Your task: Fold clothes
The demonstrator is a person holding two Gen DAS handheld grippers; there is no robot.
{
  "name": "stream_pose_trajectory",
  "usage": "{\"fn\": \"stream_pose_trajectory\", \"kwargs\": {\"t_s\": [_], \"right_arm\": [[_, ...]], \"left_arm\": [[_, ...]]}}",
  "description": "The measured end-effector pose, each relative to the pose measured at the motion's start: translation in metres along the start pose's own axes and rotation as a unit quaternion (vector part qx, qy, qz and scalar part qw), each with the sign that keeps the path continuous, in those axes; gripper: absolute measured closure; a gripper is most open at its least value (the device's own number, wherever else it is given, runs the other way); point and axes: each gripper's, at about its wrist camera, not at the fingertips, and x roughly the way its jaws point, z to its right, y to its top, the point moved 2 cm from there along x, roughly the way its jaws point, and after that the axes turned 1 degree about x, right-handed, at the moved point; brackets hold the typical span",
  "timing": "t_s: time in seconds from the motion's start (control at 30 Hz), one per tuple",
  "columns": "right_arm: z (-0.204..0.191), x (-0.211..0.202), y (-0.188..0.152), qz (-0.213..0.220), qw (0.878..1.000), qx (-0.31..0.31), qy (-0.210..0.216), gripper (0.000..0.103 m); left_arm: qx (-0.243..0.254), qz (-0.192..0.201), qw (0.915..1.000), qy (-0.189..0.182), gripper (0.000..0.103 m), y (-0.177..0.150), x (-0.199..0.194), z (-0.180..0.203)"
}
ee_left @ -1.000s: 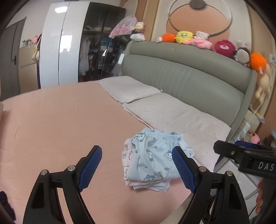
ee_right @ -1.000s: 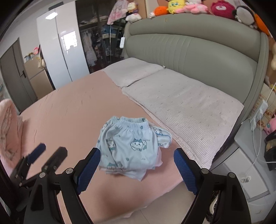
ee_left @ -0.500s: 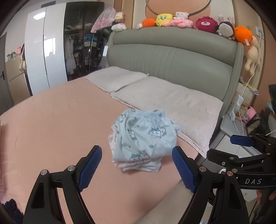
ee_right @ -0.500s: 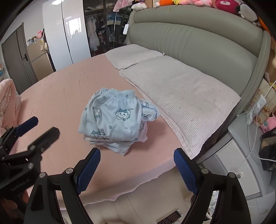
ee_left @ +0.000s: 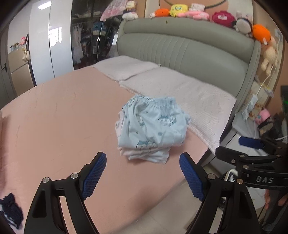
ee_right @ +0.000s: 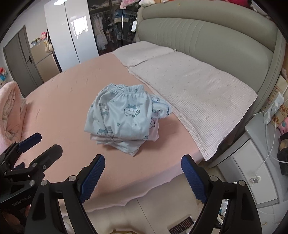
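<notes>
A stack of folded clothes [ee_right: 124, 122], pale blue with cartoon prints and a pale pink layer showing lower down, sits on the pink bedsheet [ee_right: 68, 100] near the bed's foot edge, just beside a white checked blanket [ee_right: 194, 97] that runs along the grey padded headboard [ee_right: 207, 39]. Nothing lies between either gripper and the stack.

The left gripper [ee_left: 143, 177] hangs over the sheet with its jaws spread wide and empty; the right gripper [ee_right: 143, 177] hangs over the bed's edge the same way, released and holding nothing.

A row of plush toys [ee_left: 198, 13] lines the headboard top. At the far left edge a fluffy pink blanket [ee_right: 9, 111] is heaped, and a small dark item [ee_left: 10, 210], possibly a sock, lies on the sheet, too blurred to tell.

An open wardrobe [ee_right: 108, 25] behind the bed holds hanging garments. A white bedside cabinet [ee_right: 255, 162] stands to the right, its drawers closed.
</notes>
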Motion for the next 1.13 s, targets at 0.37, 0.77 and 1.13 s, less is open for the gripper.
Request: {"fn": "stream_pose_trajectory", "kwargs": {"t_s": [0.37, 0.77, 1.13], "right_arm": [[-0.017, -0.027, -0.004, 0.014, 0.999, -0.031, 0.02, 0.016], [-0.023, -0.025, -0.006, 0.008, 0.999, -0.04, 0.014, 0.016], [-0.027, -0.026, -0.005, 0.009, 0.999, -0.043, 0.01, 0.016]], "left_arm": [[0.024, -0.044, 0.9987, -0.002, 0.02, -0.014, 0.003, 0.004], [0.015, -0.014, 0.9998, -0.008, 0.02, -0.01, -0.014, -0.003], [-0.004, 0.012, 0.9998, -0.014, 0.02, -0.005, -0.026, -0.013]]}}
